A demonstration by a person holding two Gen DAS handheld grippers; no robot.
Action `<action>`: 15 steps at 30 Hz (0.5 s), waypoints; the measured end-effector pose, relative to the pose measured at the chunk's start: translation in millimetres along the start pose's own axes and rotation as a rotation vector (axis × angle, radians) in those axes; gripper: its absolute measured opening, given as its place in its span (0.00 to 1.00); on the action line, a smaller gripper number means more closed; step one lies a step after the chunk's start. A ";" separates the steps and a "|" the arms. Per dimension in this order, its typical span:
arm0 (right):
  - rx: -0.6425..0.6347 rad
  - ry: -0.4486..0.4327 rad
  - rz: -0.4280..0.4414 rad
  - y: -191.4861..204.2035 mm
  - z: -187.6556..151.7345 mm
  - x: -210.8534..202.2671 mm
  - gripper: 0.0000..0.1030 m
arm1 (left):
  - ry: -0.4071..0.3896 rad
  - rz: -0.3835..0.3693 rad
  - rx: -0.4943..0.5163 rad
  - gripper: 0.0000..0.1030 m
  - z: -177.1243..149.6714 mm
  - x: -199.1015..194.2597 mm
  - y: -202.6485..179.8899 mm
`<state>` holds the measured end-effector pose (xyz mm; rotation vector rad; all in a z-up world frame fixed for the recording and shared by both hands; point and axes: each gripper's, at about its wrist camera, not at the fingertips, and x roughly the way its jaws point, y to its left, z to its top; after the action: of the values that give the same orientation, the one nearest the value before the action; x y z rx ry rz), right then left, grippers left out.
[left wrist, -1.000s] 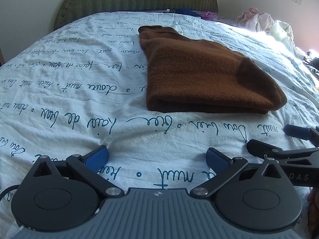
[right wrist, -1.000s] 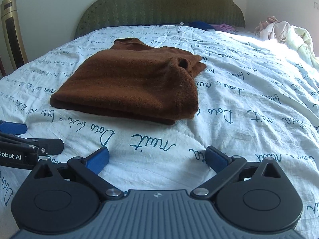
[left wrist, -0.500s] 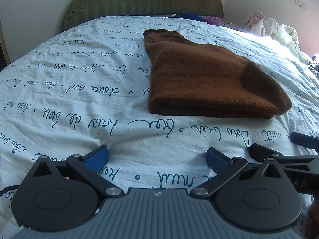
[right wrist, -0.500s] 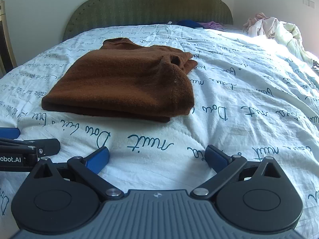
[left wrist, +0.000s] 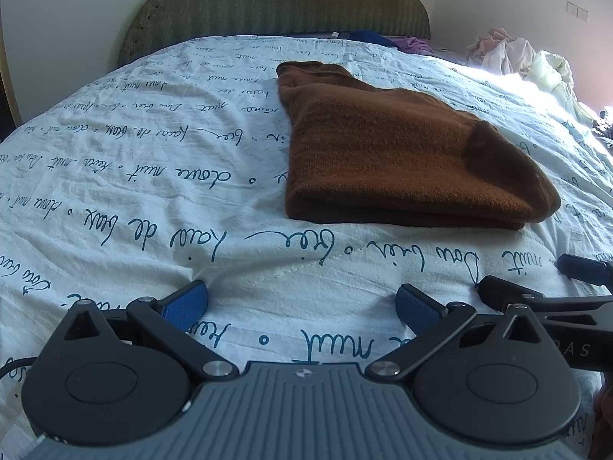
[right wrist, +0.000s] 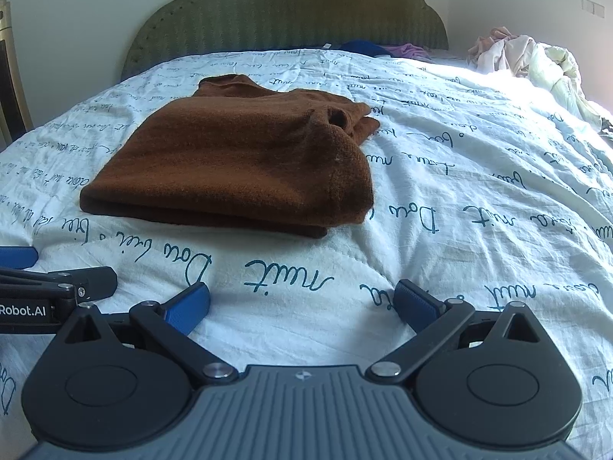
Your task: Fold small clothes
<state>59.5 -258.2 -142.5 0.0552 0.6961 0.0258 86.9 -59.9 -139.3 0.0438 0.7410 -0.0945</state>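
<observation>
While both tools are hovering low over the bedspread (left wrist: pixel 115 176), the left gripper (left wrist: pixel 302 303) is sitting at the bottom of its own view with its blue-padded fingers (left wrist: pixel 187 301) spread wide and holding nothing, the script-printed cover showing between them. The right gripper (right wrist: pixel 302 301) is posing the same way at the bottom of its view, fingers (right wrist: pixel 189 304) splayed and gripping nothing. Each tool is poking into the other's picture: part of the right gripper is showing at the lower right edge of the left view, and the left one is showing at the lower left edge of the right view, both cut off by the frame.

The brown garment (left wrist: pixel 402 153) is lying folded on the cover, in the centre-right of the left view and the centre-left of the right view (right wrist: pixel 237 165), well apart from both sets of fingers. Its underside layers are hiding in shadow along the near fold.

A green headboard (right wrist: pixel 287 11) is filling the top centre. A pale heap of clothes (right wrist: pixel 536 57) is glaring in sunlight at the upper right, its pieces hard to tell apart, and dark blue and purple fabric (right wrist: pixel 383 48) by the headboard is showing only partly
</observation>
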 end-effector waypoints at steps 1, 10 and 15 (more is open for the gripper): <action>0.000 0.000 0.000 0.2 -0.1 -0.1 1.00 | -0.001 0.000 0.000 1.00 -0.2 -0.1 0.0; 0.001 0.000 -0.001 0.4 -0.2 -0.1 1.00 | -0.001 -0.001 0.004 1.00 0.2 0.4 0.1; 0.001 0.000 -0.001 0.3 -0.3 -0.3 1.00 | -0.001 -0.001 0.004 1.00 0.1 0.4 -0.3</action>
<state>59.1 -257.9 -142.5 0.0555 0.6960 0.0248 87.2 -60.2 -139.5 0.0475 0.7399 -0.0967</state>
